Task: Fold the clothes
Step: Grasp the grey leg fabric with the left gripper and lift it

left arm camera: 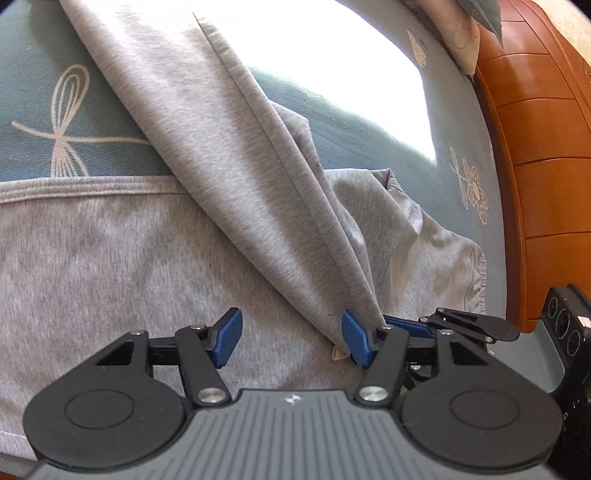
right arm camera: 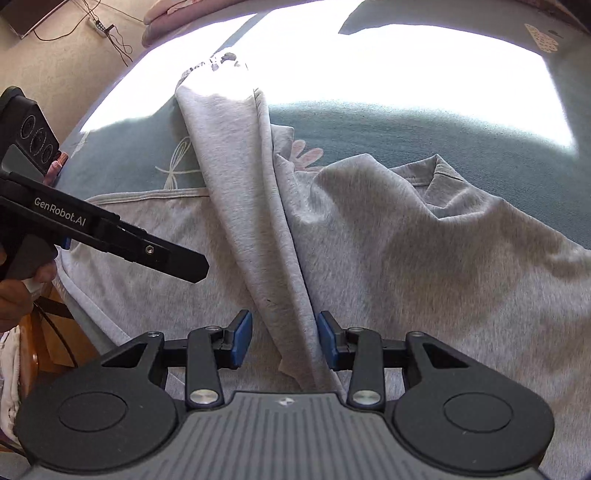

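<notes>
Writing: the side of the left gripper (right arm camera: 147, 254) carries "GenRobot.AI" in pale letters, read from the right wrist view; a small logo sits on each gripper's ribbed grey body but is too small to read.
Grippers: two, both black with blue pads.
Left gripper state: in its own view (left arm camera: 291, 339) the jaws stand apart with bare cloth between them; the tip of the folded strip lies against the right-hand pad (left arm camera: 356, 341) while the other pad stands clear, so nothing is pinched.
Right gripper state: the jaws (right arm camera: 284, 339) stand partly apart around the lower end of the folded strip; the strip's edge runs close to the right-hand pad (right arm camera: 327, 339), but I cannot tell whether the pads press on it.
Garment: one grey knit garment (left arm camera: 92, 266) lies spread on the bed, its ribbed hem (left arm camera: 85, 188) running across the left wrist view.
Folded strip: one long band of the same cloth (right arm camera: 240, 184) runs from the far sunlit part of the bed down to the grippers, lying over the flat body.
Bedsheet: teal (left arm camera: 33, 122), printed with cream dragonflies and flowers.
Sun patch: one bright area on the sheet (right arm camera: 406, 66), washed out.
Edges: an orange wooden bed frame (left arm camera: 546, 184) bounds the sheet on the right of the left wrist view; floor and a cable strip (right arm camera: 99, 26) show beyond the far corner.
Open room: bare sheet lies beyond the garment on the far side.
Person: a hand (right arm camera: 22, 291) grips the left gripper's handle.
</notes>
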The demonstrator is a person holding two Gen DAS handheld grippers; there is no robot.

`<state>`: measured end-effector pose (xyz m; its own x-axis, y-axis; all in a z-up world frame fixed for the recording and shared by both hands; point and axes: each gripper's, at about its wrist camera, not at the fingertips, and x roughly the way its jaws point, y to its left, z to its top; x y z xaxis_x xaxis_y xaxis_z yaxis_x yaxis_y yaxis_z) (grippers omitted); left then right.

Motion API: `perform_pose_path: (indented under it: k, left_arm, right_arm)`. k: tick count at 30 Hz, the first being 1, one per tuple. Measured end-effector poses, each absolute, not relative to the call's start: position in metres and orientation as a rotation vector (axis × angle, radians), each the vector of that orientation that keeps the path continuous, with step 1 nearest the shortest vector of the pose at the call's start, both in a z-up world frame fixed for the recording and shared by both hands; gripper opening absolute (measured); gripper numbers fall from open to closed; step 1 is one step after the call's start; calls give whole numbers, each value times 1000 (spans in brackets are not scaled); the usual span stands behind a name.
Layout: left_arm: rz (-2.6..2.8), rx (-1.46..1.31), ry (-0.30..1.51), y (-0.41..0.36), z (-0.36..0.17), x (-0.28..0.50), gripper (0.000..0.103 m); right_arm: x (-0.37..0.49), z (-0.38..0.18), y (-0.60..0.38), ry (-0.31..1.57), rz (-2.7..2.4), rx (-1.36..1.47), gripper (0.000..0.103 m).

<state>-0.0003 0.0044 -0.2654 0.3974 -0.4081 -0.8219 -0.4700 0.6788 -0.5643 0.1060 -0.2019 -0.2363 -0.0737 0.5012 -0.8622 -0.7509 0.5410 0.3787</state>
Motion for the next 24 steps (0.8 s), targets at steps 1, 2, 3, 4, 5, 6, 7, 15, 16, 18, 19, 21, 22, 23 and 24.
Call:
perform_pose_path:
  k: [1,2,3,4,5,6,7,15,16,18,19,21,22,23,24]
  left_arm:
    - [63,-886,1200,5,-267,-2,60]
    - [70,-895,1195,5,-267,-2,60]
    - [77,-905,1190,5,-268,-3,60]
    - [84,-914,1185,4,-268,-3,60]
    - [85,-919,1181,3,-267,-2,60]
    - [87,-917,1180,2,-267,-2,60]
    - [89,-915,1179,1,-266,-1,60]
    - [111,-975,1158,2,-269,5,60]
    - [113,-990,1156,3,-270,6,60]
    - [119,-1008,1163,4,-273,7,62]
    - [121,-1012,1170,4,-275,7,62]
    - [123,-1020,1180,5,-278,8,62]
    - [119,-1033,1173,5,-279,8,62]
    - [115,-1046,1167,6,-281,8,62]
    - [109,-1067,1148,8,-283,8,63]
  right_arm:
    - [104,-239,-199,1294,1068,-255,44]
    - [102,-242,-197,1313,1083,-261,44]
    - [100,-244,-196,1333,1104,-264,44]
    - [98,-246,-194,1348,1123,-270,44]
    - [96,-248,-193,1359,1137,-283,45]
    - [94,-250,-191,1369,1151,-296,45]
    - [93,-250,-190,1363,1159,-316,45]
    - [108,-252,-181,1283,1128,-330,44]
    - [110,-254,-179,1286,1130,-325,43]
    - [111,-256,-176,1292,1141,-306,32]
    - [112,-256,-174,1298,1153,-295,17]
    - [111,-253,-173,1309,1176,-270,12]
    - [111,-252,-174,1323,1192,-245,9]
    - [112,-250,-176,1342,1213,-210,9]
    - [112,-248,-179,1356,1233,-179,9]
